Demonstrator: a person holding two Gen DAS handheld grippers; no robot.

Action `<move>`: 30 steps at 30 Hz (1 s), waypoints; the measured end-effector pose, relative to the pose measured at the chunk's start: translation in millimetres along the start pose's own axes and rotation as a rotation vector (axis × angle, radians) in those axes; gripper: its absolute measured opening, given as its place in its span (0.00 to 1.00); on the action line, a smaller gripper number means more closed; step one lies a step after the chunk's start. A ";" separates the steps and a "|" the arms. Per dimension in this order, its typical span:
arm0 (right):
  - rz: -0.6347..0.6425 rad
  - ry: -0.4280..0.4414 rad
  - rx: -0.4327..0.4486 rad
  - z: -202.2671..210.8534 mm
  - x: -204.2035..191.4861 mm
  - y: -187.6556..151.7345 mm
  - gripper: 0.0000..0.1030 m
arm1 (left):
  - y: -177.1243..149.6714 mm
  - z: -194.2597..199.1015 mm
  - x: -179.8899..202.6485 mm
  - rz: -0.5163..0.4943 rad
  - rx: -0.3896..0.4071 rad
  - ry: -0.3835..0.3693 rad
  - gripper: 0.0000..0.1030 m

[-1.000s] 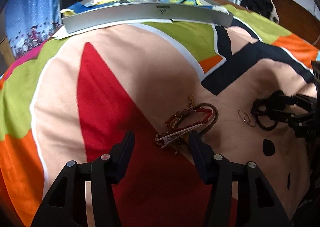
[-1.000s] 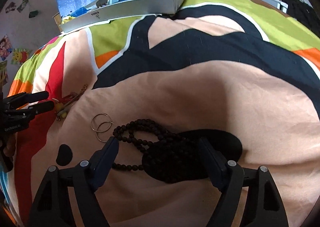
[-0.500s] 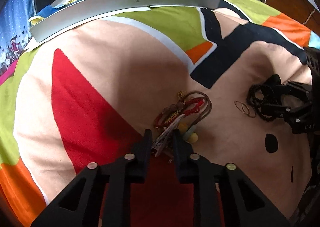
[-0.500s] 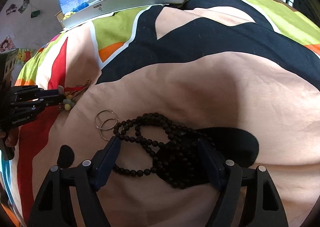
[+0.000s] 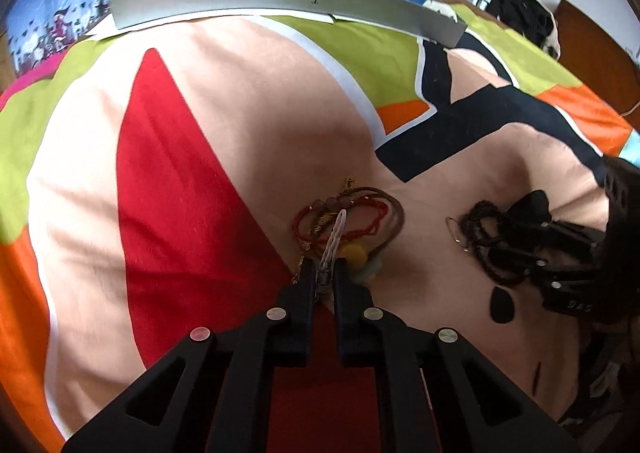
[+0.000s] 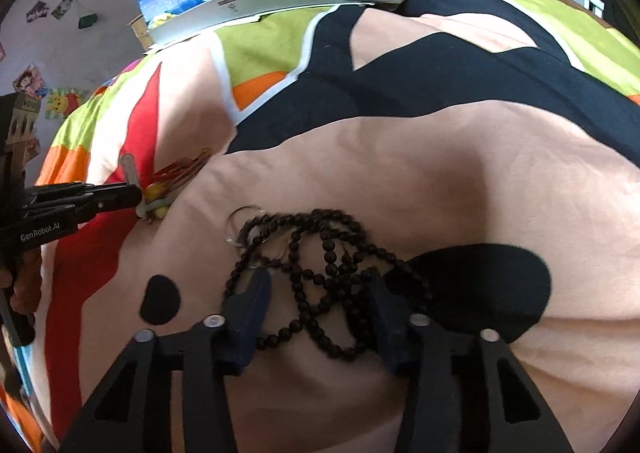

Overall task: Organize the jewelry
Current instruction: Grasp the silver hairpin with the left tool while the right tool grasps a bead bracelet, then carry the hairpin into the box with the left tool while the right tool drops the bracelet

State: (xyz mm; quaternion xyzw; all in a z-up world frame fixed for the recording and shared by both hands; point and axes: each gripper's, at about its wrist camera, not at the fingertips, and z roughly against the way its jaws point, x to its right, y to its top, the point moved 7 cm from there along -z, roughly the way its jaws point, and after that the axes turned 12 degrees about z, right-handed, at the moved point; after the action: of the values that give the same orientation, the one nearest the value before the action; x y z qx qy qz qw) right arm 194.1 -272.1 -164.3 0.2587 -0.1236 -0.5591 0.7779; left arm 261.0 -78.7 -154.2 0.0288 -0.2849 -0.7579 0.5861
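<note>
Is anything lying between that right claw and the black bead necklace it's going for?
Nothing visible does. The right gripper is open with the black bead necklace directly between its fingers on the bedspread. The thin metal hoops lie tangled at the necklace's far-left edge.

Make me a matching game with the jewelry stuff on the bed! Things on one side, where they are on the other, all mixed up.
Things:
1. silver hair clip
2. black bead necklace
3. thin hoop earrings
4. long white box

Places:
A. at the far edge of the bedspread
B. between the right gripper's open fingers
C. pinched in the left gripper
D. partly under the beads' left end

Pairs: 1-C, 2-B, 3-D, 4-A
</note>
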 end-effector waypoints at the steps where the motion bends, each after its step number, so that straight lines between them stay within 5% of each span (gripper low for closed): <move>1: -0.001 0.007 0.001 0.1 -1.4 -0.4 0.34 | -2.9 3.7 1.3 0.000 0.007 0.005 0.06; 9: -0.036 0.076 0.007 2.5 -10.2 -2.4 0.12 | -20.1 18.8 15.3 0.055 0.028 -0.030 0.06; 20: -0.003 0.087 0.125 31.0 -26.4 11.4 0.11 | -26.8 22.7 47.0 0.054 0.014 -0.084 0.06; 30: 0.008 0.011 0.317 84.3 -14.9 37.6 0.11 | 19.8 45.0 77.0 0.002 0.088 -0.129 0.06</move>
State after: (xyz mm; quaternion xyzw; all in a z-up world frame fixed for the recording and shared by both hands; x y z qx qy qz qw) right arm 178.8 -271.4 -72.1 0.3807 -0.2072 -0.5281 0.7302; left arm 237.3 -133.4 -85.0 0.0052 -0.3552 -0.7445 0.5653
